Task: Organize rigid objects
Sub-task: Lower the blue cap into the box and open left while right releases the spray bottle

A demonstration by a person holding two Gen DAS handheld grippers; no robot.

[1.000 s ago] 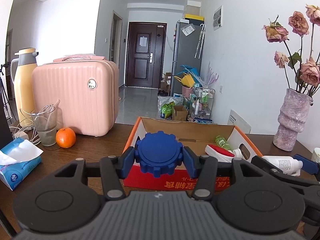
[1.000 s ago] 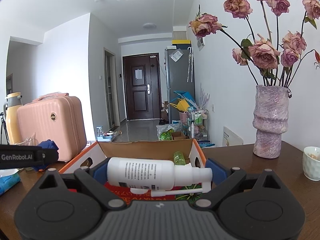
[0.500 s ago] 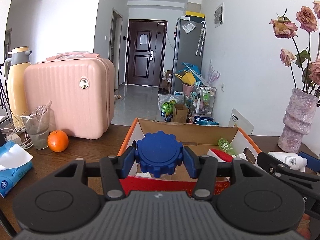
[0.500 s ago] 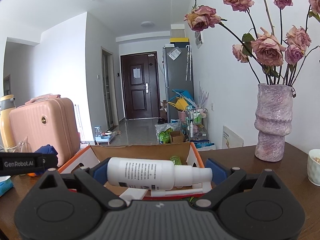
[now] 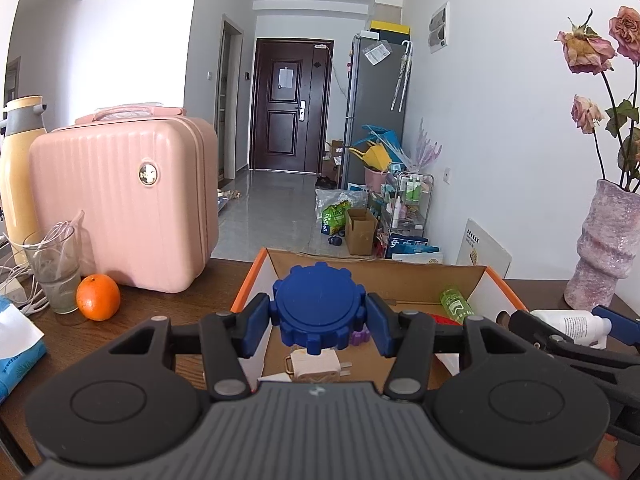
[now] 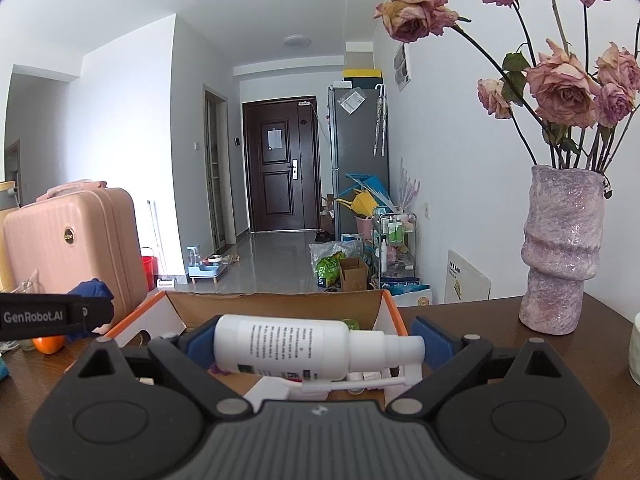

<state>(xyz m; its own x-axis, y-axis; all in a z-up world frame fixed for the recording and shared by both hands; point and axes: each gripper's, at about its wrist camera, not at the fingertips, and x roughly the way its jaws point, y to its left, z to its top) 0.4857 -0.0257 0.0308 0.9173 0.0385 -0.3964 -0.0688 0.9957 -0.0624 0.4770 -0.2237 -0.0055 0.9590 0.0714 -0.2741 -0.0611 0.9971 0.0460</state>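
Left wrist view: left tool (image 5: 319, 322) clenched on blue cogged knob (image 5: 319, 309), held above open cardboard box (image 5: 256, 276) on brown surface (image 5: 120, 332); white plug (image 5: 313, 367) and green bottle (image 5: 456, 303) inside box. Right wrist view: right tool (image 6: 316, 347) clenched on white spray bottle (image 6: 296, 347), lying crosswise over the box (image 6: 280, 306); vase (image 6: 560, 252) to the right.
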